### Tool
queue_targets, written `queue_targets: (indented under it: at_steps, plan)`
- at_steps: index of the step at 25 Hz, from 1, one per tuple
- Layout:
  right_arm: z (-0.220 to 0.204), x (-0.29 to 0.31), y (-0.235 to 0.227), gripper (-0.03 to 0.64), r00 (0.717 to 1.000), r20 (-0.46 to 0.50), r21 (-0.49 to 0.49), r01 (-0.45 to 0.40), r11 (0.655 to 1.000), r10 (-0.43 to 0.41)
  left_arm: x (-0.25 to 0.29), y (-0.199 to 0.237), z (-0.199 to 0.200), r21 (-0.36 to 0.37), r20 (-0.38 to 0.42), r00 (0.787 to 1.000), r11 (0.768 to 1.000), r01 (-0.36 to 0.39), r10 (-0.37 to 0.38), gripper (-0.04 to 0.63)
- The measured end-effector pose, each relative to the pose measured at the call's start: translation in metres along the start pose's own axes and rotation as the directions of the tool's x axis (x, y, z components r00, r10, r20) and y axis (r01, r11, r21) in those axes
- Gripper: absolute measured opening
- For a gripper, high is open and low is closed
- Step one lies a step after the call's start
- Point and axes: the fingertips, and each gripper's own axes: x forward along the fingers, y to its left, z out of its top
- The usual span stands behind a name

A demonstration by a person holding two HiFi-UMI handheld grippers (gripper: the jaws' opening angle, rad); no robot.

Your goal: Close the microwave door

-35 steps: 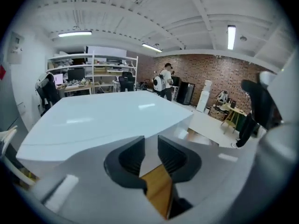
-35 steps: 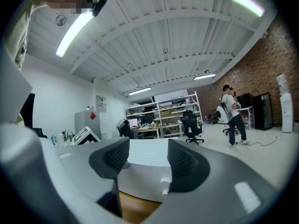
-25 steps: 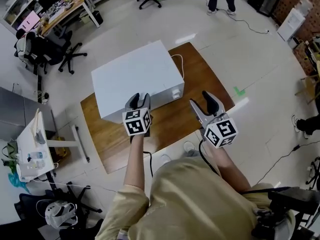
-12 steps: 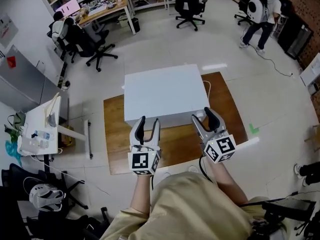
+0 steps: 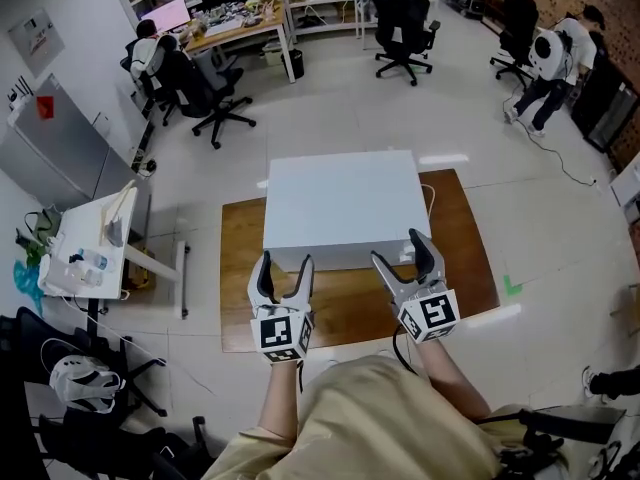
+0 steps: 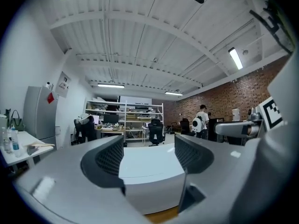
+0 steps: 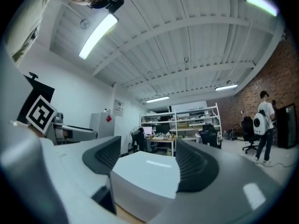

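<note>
The white microwave (image 5: 340, 208) stands on a low wooden table (image 5: 350, 303), and its front panel (image 6: 154, 195) looks flush and shut. My left gripper (image 5: 284, 268) hovers in front of its near left corner, apart from it. The jaws are opening and nothing is between them. My right gripper (image 5: 400, 251) hangs by the near right corner, its jaws also opening and empty. In the left gripper view the left gripper (image 6: 148, 155) frames the microwave (image 6: 147, 164). In the right gripper view the right gripper (image 7: 145, 162) frames the microwave (image 7: 147, 174).
A white side table (image 5: 90, 253) with small items stands at the left. Office chairs (image 5: 215, 98) and desks fill the back of the room. A person (image 5: 548, 68) stands at the far right. A white cable (image 5: 432, 193) runs off the table's right side.
Both grippers have drawn back from the microwave toward the person. Their jaws, narrow before, now stand wide. The head view has tilted up toward the room's back.
</note>
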Motion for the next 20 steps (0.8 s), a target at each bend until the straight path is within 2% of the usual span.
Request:
queue_targets:
  at_steps: [3,10,20]
  plan:
    - [-0.018,-0.002,-0.002,0.357,0.996,-0.092,-0.025,0.018,1.000,-0.020,-0.004,0.002,-0.005,0.002,-0.005,1.000,1.000,-0.009,0.009,0.322]
    - [-0.007,-0.001,-0.004,0.348,0.999,-0.026,0.002,0.045,0.999,-0.045,0.004,-0.002,-0.015,0.008,-0.043,0.999,1.000,0.013,-0.012,0.322]
    - [-0.007,-0.001,0.004,0.344,0.998,-0.035,0.023,0.049,0.999,-0.049,-0.002,0.001,-0.010,0.021,-0.046,0.999,1.000,0.020,-0.019,0.322]
